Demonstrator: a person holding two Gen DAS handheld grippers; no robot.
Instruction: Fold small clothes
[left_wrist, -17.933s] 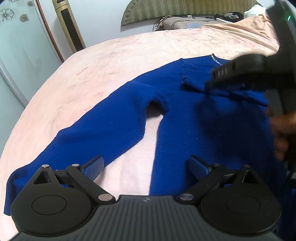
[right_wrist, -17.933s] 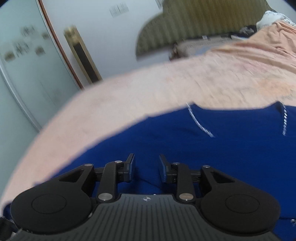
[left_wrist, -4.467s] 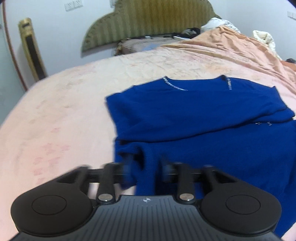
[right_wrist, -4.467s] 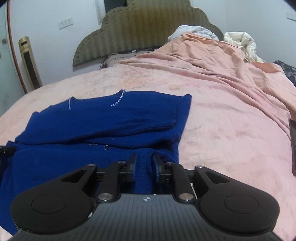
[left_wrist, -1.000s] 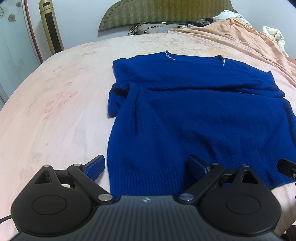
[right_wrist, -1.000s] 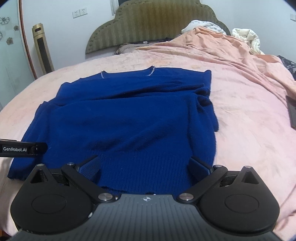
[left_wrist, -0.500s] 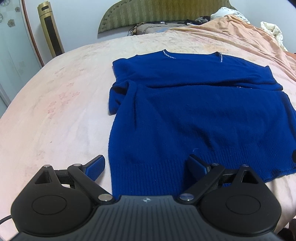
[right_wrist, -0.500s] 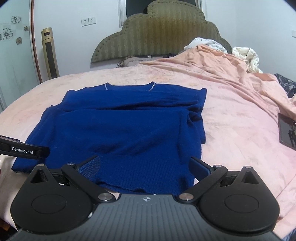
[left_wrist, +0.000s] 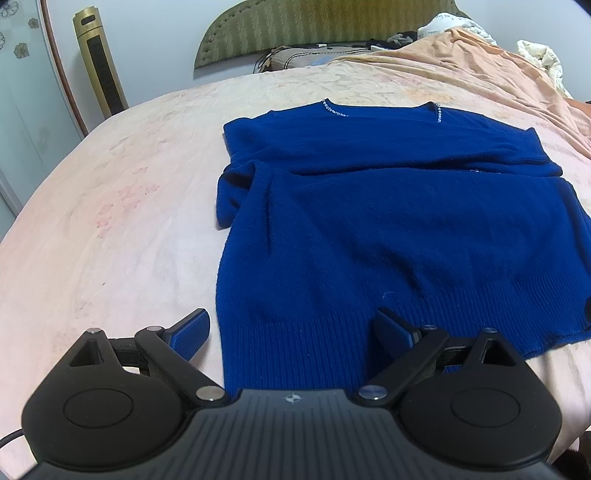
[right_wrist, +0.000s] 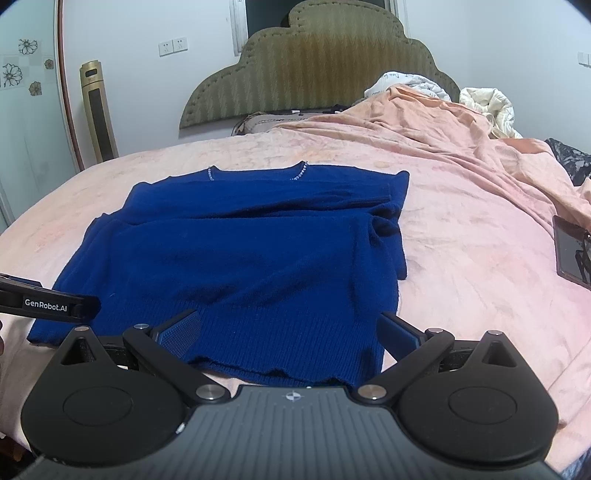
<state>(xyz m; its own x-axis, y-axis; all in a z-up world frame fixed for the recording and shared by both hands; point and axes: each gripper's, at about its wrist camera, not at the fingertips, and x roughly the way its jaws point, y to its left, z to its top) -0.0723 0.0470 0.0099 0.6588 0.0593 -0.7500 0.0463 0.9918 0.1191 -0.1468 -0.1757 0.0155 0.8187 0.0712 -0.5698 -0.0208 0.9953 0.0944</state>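
A dark blue knit sweater (left_wrist: 388, 221) lies flat on the pink bed, both sleeves folded in across the chest, beaded neckline at the far side. It also shows in the right wrist view (right_wrist: 251, 254). My left gripper (left_wrist: 291, 326) is open and empty, above the ribbed hem near its left corner. My right gripper (right_wrist: 290, 328) is open and empty, above the hem near its right corner. The left gripper's finger (right_wrist: 48, 297) shows at the left edge of the right wrist view.
The pink bedsheet (left_wrist: 110, 229) surrounds the sweater. A rumpled orange blanket (right_wrist: 443, 140) lies at the far right. A dark phone (right_wrist: 572, 254) lies on the bed to the right. A headboard (right_wrist: 306, 70) and a tall gold fan (right_wrist: 98, 110) stand behind.
Both grippers have pulled back and risen slightly from the hem, still open. The sweater has not moved.
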